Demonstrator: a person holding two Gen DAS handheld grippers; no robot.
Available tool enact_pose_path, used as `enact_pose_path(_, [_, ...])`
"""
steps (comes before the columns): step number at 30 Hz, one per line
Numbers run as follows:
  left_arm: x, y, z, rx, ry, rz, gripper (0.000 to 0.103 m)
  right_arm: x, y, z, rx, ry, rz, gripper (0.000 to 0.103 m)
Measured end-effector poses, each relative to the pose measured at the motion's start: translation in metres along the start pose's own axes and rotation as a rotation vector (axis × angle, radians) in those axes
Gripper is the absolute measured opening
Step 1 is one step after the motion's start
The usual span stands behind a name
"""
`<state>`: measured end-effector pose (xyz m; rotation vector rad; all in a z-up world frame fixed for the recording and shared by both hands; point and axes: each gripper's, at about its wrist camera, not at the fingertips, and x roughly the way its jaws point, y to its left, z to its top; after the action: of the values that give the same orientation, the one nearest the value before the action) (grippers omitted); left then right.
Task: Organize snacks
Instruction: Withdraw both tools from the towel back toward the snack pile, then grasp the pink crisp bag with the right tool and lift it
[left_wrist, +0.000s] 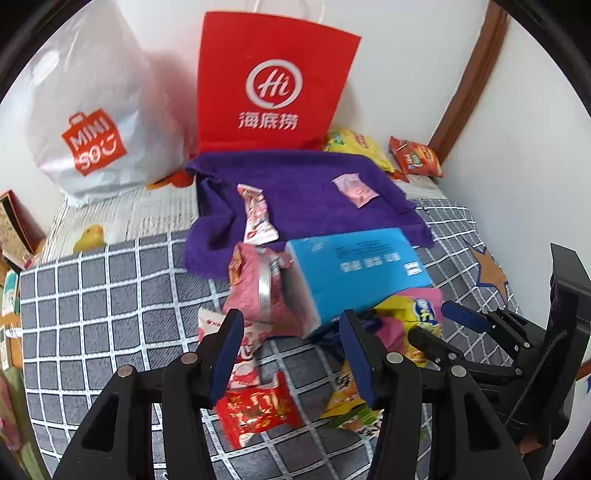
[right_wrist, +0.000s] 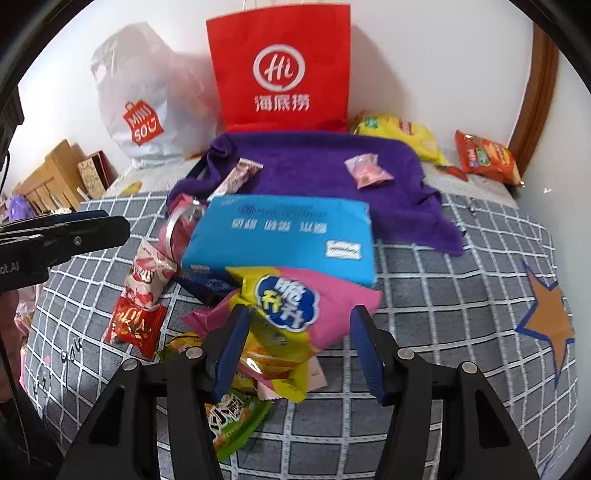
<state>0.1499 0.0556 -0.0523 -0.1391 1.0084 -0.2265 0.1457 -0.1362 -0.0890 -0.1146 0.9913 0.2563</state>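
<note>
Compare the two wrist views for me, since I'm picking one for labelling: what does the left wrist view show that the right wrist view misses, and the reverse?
Only the left wrist view shows the small yellow toy bird on the bed and the right gripper from the side, jaws apart.

Only the right wrist view shows the green snack packet near its fingers and the stacked wooden pieces at far left.

Both show the red paper bag, the white plastic bag, the purple towel, the blue tissue pack and the pink-and-yellow chip bag.

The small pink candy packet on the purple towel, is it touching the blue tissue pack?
Apart. The right wrist view shows bare purple towel between the pink candy packet and the blue tissue pack.
</note>
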Motion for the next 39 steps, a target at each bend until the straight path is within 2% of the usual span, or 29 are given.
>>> enact_pose_path(3, [0.008,0.007,-0.002,-0.013,0.015,0.007,0.051,0.007,0.004,-0.001,-0.002,-0.012,0.009,0.068])
enact_pose_path(6, [0.018,0.012,-0.004,-0.021,0.033,0.001,0.051,0.009,0.009,0.001,-0.018,-0.027,-0.001,0.07])
enact_pose_path(16, [0.032,0.019,-0.008,-0.019,0.05,-0.011,0.051,0.003,0.001,0.01,-0.016,-0.069,-0.086,0.07])
enact_pose_path(20, [0.036,0.024,-0.008,-0.042,0.066,-0.059,0.051,0.003,0.001,0.008,-0.036,-0.062,-0.103,0.07])
enact_pose_path(24, [0.037,0.027,-0.009,-0.047,0.064,-0.06,0.051,-0.001,-0.002,0.0,-0.065,-0.058,-0.132,0.071])
enact_pose_path(31, [0.034,0.04,-0.01,-0.077,0.059,-0.059,0.051,-0.006,-0.027,-0.001,0.022,-0.057,-0.14,0.072])
enact_pose_path(39, [0.031,0.052,-0.008,-0.109,0.052,-0.037,0.051,-0.01,-0.034,-0.008,0.026,-0.059,-0.155,0.072])
